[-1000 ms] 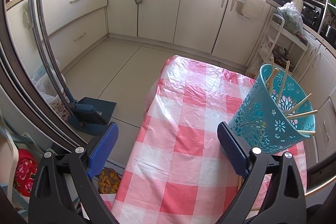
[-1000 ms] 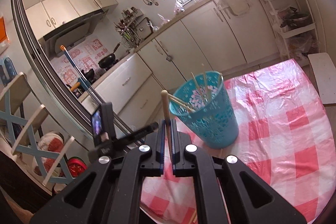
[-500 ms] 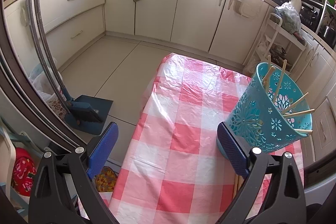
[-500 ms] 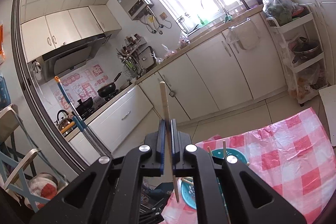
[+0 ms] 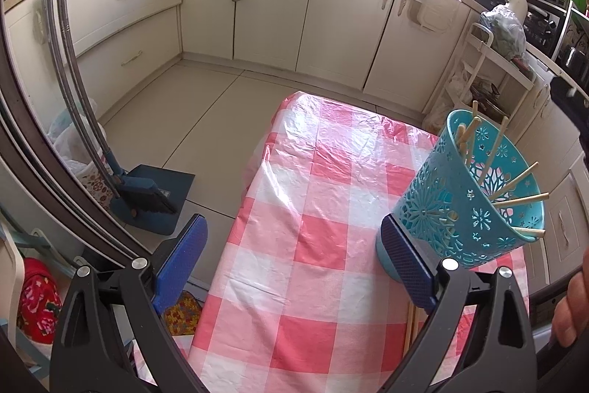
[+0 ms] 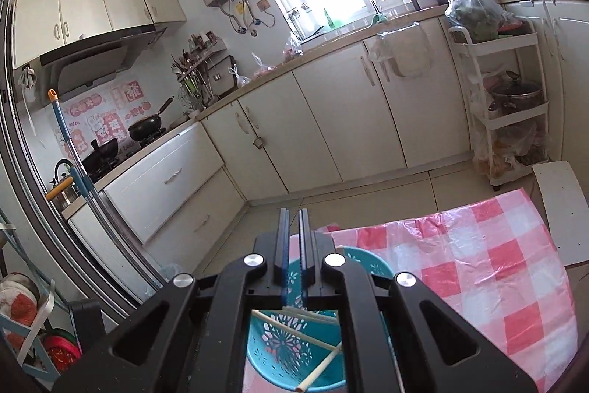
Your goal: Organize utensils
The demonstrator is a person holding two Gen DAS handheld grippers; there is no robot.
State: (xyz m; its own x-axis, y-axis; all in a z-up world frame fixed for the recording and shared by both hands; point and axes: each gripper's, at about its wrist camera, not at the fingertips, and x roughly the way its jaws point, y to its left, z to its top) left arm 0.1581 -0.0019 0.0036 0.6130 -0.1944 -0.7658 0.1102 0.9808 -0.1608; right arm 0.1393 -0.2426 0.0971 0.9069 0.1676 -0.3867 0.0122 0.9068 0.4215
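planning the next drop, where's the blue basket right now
In the left wrist view the blue basket stands at right on the checked tablecloth, just beyond the left claw's right finger.

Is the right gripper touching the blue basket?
Apart. The right wrist view shows the right gripper hanging above the blue basket, its nearly closed jaws empty.

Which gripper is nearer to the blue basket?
Right. The right gripper hangs directly above the blue basket, with nothing visible between its nearly closed fingers. The left gripper is open beside the basket, one finger near its base.
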